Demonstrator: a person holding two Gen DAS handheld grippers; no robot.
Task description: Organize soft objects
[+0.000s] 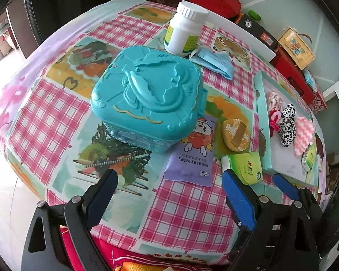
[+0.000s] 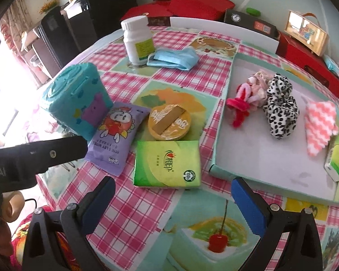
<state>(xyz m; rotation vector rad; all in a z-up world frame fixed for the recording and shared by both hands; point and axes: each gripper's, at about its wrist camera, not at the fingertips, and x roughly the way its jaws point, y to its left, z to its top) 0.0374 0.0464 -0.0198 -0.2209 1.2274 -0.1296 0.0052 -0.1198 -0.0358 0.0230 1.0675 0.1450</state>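
Right wrist: right tongs [image 2: 171, 194] apart, empty, tissue pack [image 2: 167, 163] at 12 on counter [image 2: 147, 214]. Pinch long edges, lift, carry to tray [image 2: 260, 158] at 2. Left tongs [image 1: 169, 187] apart, idle.

White pill bottle [image 2: 137, 40], teal plastic case [image 1: 147, 99], round yellow tin [image 2: 169, 122], red boxes [image 2: 309, 65] behind.

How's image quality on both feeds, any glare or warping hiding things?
Left wrist: strong fisheye bulge, window glare whitening the tablecloth's left edge, teal box sharp. Right wrist: blown-out window at far left, tray and tissue pack clear.
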